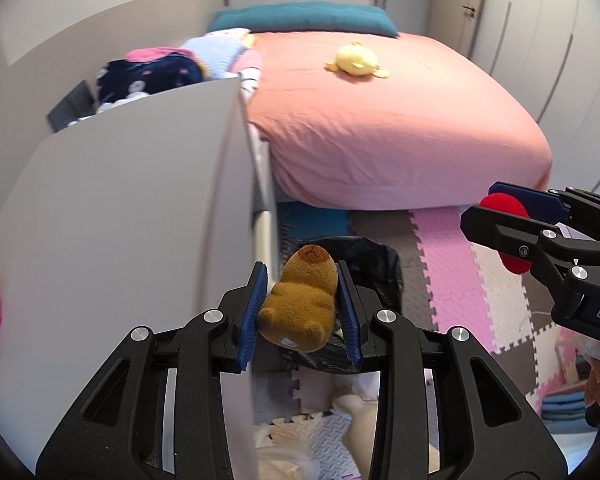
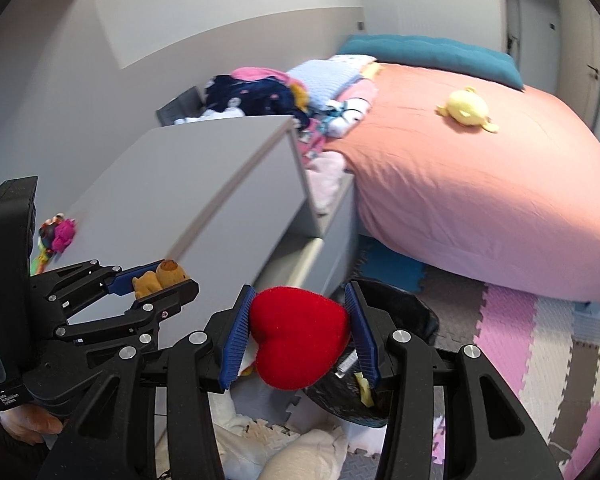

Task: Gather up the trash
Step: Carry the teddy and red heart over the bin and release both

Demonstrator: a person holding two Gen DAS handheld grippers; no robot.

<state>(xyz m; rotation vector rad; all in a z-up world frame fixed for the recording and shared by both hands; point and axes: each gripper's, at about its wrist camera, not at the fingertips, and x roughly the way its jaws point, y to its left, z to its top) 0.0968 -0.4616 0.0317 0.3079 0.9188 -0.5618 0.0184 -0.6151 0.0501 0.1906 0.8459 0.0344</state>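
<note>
Both grippers are black, with ribbed blue pads (image 1: pixel 257 312) and silver screws (image 2: pixel 401 336). White lettering (image 2: pixel 10 398) marks the left gripper (image 2: pixel 162 284) body at lower left. The right gripper (image 2: pixel 300 338) matches it.

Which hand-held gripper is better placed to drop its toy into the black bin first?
Either, hardly differing. The left hand-held gripper holds the brown bear and the right hand-held gripper the red heart, each apparently over the bin.

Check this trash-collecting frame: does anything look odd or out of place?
Yes. Both grippers hold soft toys, not litter: the left gripper grips a brown plush bear, the right gripper a red plush heart, above the black-lined bin.
</note>
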